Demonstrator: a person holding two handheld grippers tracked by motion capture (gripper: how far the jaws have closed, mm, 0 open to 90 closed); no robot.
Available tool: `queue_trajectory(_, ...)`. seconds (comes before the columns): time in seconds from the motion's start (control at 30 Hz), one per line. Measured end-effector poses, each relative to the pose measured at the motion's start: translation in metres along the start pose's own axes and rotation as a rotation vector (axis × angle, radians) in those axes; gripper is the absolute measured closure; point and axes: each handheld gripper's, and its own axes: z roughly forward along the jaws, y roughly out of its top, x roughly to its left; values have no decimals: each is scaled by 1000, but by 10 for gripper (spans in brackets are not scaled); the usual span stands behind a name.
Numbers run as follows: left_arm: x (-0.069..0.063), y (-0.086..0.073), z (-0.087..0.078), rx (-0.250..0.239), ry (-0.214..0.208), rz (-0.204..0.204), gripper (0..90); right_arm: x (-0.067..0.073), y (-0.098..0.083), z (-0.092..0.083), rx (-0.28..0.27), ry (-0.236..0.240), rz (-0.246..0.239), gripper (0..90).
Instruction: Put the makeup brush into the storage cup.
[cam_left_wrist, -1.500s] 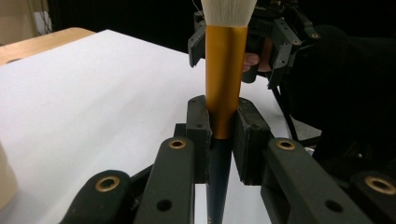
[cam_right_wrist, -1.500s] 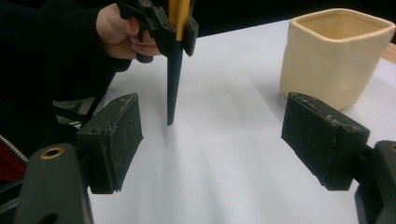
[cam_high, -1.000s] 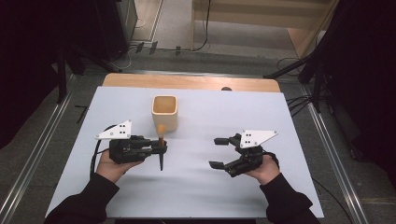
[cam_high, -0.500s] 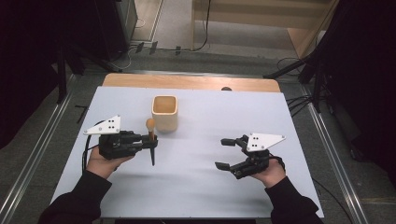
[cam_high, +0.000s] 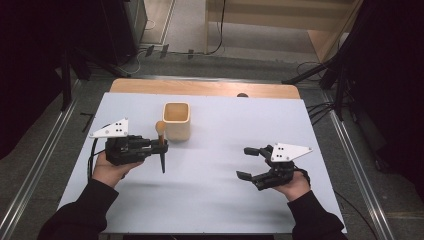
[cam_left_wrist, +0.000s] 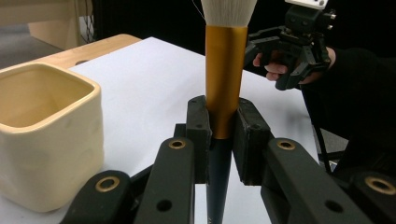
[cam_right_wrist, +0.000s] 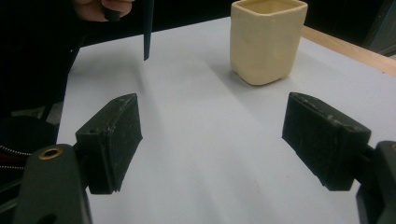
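Cream ceramic cup (cam_high: 176, 120), 1, makeup brush (cam_high: 161, 145), 1, clamped upright in left gripper (cam_high: 161, 146), right gripper (cam_high: 246, 162) jaws wide, empty

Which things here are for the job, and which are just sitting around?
For the job:
- makeup brush, clamped upright in the left hand-held gripper
- cream square cup, empty, beside the brush
- right hand-held gripper, open, holding nothing

Just there:
- white table mat
- cables on the floor
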Motion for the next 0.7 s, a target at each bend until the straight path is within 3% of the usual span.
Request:
queue_trajectory(0.27, 6, 15, -4, -9, 11, 2, 792, -1, 0, -1, -9, -1, 8, 215)
queue_trajectory(0.4, 8, 25, -3, 1, 16, 13, 791, -2, -1, 0, -1, 15, 44, 214)
queue_trajectory(0.7, 18, 45, -3, -11, 27, 12, 792, -2, -1, 1, -7, 7, 31, 212)
